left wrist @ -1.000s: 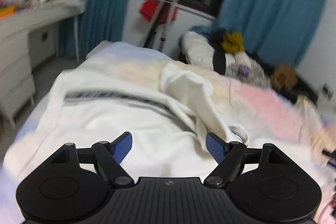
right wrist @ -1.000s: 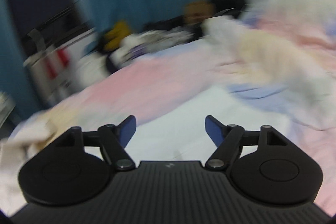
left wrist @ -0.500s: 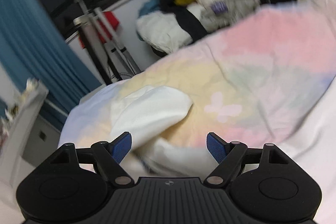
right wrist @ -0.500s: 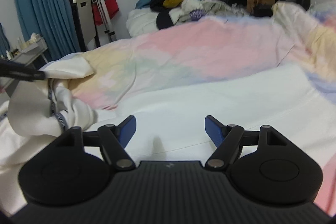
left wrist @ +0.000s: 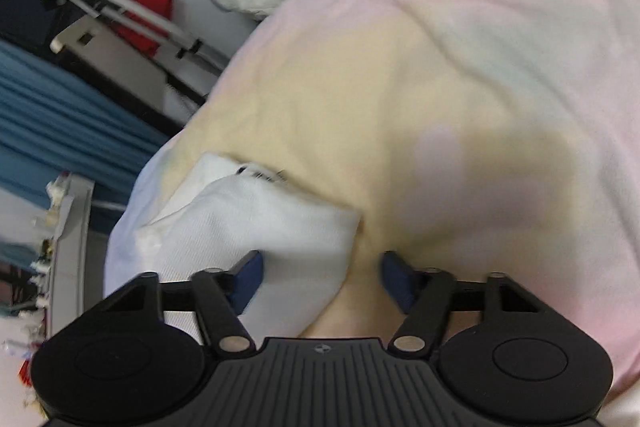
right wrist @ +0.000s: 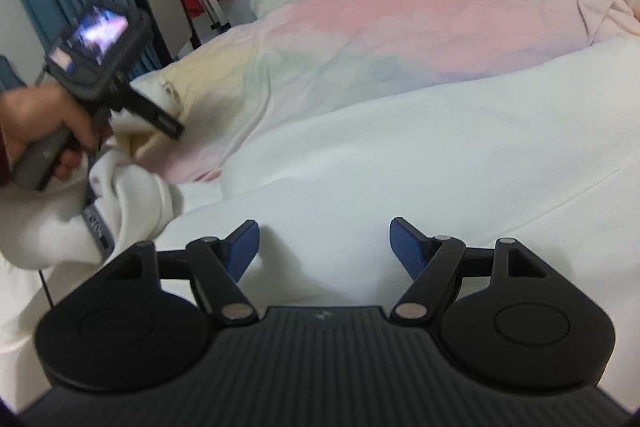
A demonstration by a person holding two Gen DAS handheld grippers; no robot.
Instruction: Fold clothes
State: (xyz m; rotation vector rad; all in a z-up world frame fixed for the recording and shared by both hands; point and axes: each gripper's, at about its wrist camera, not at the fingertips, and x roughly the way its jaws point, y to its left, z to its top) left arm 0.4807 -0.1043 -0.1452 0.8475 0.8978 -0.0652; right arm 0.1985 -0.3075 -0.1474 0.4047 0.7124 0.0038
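White garment bunched at bed's left edge, sleeve end between spread jaws of left gripper; right gripper likewise released, hovering over flat cloth. Risk: closing on quilt beneath too, dragging both.

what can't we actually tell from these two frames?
- Left wrist view: motion blur; white garment lies between the open left tool fingers, lower part hidden by the tool body.
- Right wrist view: left tool's tip sits against bunched fabric; contact unclear.
- White garment's type: bunched, cut off at the left edge.
- Right tool: open, over a white sheet.
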